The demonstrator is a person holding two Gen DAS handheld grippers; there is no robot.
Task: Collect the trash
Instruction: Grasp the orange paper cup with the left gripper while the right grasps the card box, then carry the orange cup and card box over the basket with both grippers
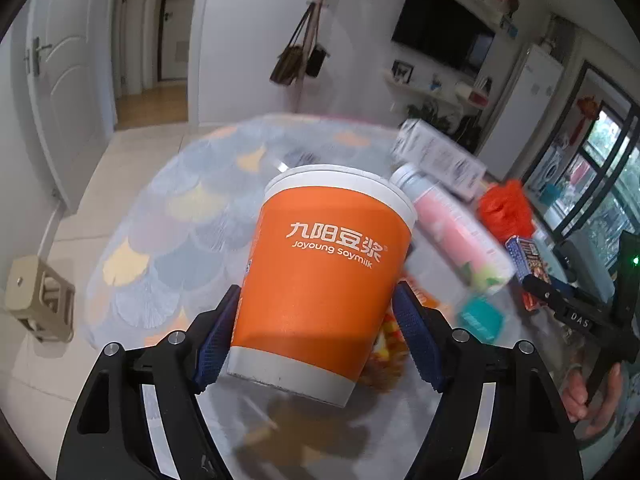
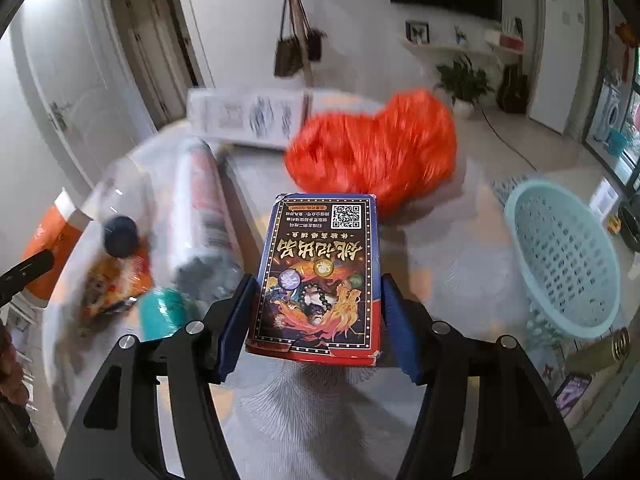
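Note:
My left gripper (image 1: 316, 322) is shut on an orange Joyoung soymilk paper cup (image 1: 324, 276) with a white lid and holds it tilted above the glass table (image 1: 192, 216). My right gripper (image 2: 316, 316) is shut on a blue and red printed card box (image 2: 316, 276) and holds it over the table. The cup also shows at the left edge of the right wrist view (image 2: 48, 252). The box and the right gripper show in the left wrist view (image 1: 528, 264). A light blue plastic basket (image 2: 560, 256) stands on the floor to the right.
On the table lie a pink bottle (image 1: 456, 232), an orange-red mesh ball (image 2: 376, 156), a white carton (image 2: 248, 116), a snack wrapper (image 2: 112, 288) and a teal item (image 2: 164, 312). A beige stool (image 1: 40, 300) stands on the floor at left.

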